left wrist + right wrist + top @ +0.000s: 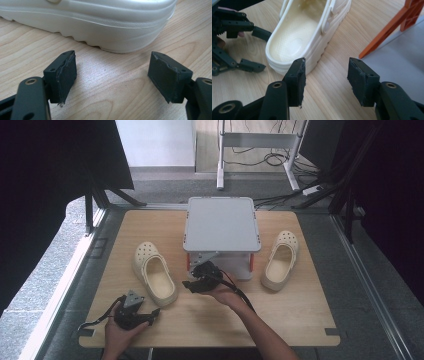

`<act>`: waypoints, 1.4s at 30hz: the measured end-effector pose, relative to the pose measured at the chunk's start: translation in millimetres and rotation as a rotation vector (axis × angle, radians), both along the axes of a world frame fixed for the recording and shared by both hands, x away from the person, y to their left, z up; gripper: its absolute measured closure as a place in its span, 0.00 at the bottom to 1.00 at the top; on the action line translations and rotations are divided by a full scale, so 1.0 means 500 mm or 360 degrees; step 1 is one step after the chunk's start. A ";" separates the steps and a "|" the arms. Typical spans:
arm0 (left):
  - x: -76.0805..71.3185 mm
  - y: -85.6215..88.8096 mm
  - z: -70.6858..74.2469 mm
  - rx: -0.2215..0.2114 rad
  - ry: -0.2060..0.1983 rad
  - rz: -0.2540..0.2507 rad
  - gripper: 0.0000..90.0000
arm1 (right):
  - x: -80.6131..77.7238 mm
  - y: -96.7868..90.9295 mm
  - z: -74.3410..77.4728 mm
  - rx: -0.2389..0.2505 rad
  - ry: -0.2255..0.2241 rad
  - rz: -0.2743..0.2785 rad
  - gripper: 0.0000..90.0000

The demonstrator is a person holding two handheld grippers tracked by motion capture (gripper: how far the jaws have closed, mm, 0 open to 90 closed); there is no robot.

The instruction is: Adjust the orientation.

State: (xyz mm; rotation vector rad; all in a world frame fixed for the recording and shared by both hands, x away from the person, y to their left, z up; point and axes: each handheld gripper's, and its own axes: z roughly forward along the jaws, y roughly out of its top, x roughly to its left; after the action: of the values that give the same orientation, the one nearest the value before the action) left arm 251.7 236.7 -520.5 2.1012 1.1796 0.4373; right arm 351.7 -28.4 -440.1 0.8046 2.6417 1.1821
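Both grippers' jaws stand wide apart with nothing between them. The left gripper (150, 316) rests just short of the heel of the left clog (154, 272); the right gripper (192, 284) hovers just beside that clog. It lies on the wooden surface (290, 315), left of the grey stand (222, 225).

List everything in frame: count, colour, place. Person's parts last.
clog: 1, cream, left half of the table, toe pointing away, heel near the left gripper
clog: 1, cream, right half of the table, right of the rack
rack: 1, grey top with orange side struts, centre back of the table
table: 1, light wood, middle of the high view
desk frame: 1, white, on the floor beyond the table, with cables around it
left gripper: 1, black, jaws open, just short of the left clog's heel, not touching
right gripper: 1, black, jaws open and empty, between the left clog and the rack
hands: 2, at the table's near edge, one on each gripper
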 end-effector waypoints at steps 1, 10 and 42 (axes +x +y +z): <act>0.000 0.000 0.000 -0.0001 0.0000 0.0000 0.26 | 0.001 0.007 0.000 -0.0003 -0.0002 0.0001 0.55; 0.000 0.000 0.000 -0.0006 0.0000 0.0000 0.26 | 0.005 0.039 -0.005 -0.0043 0.0015 0.0031 0.55; 0.001 0.001 0.000 -0.0002 0.0002 -0.0006 0.26 | 0.039 0.122 -0.015 -0.0074 0.0049 0.0059 0.56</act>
State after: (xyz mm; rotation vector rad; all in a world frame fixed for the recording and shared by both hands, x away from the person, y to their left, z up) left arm 252.0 237.0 -520.5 2.1023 1.1760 0.4334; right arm 371.4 32.9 -447.4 0.7753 2.7092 1.1212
